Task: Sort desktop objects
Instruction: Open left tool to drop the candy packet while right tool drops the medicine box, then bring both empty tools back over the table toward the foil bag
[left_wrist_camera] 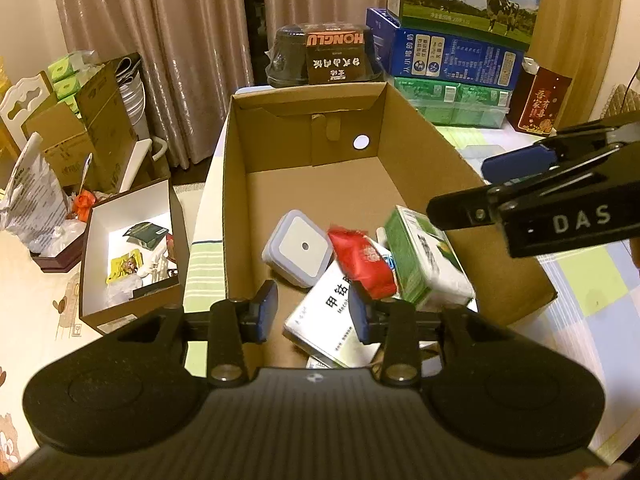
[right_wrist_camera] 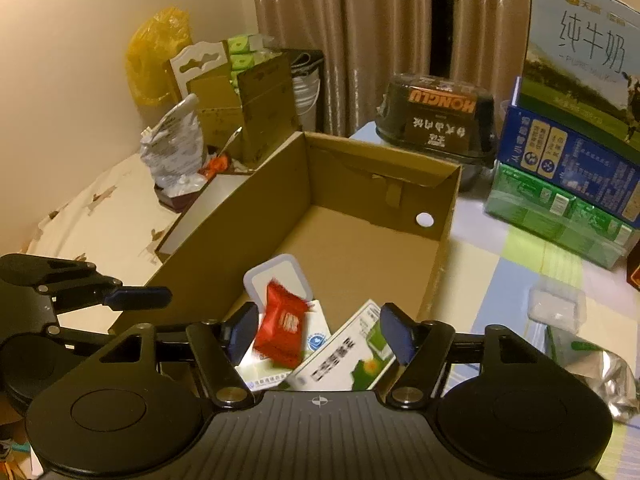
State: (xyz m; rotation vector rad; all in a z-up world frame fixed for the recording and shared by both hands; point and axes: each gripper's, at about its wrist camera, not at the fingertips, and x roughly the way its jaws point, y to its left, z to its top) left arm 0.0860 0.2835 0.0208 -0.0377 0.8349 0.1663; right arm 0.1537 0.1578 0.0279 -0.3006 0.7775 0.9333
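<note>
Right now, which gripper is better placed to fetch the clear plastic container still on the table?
Right gripper, probably: the clear plastic container lies outside the cardboard box on its side; its jaws are open and empty.

left tongs (left_wrist_camera: 313,312) parted, right tongs (right_wrist_camera: 318,334) parted, empty

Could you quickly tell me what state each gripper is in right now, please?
Left gripper: open, holding nothing.
Right gripper: open, holding nothing.
</note>
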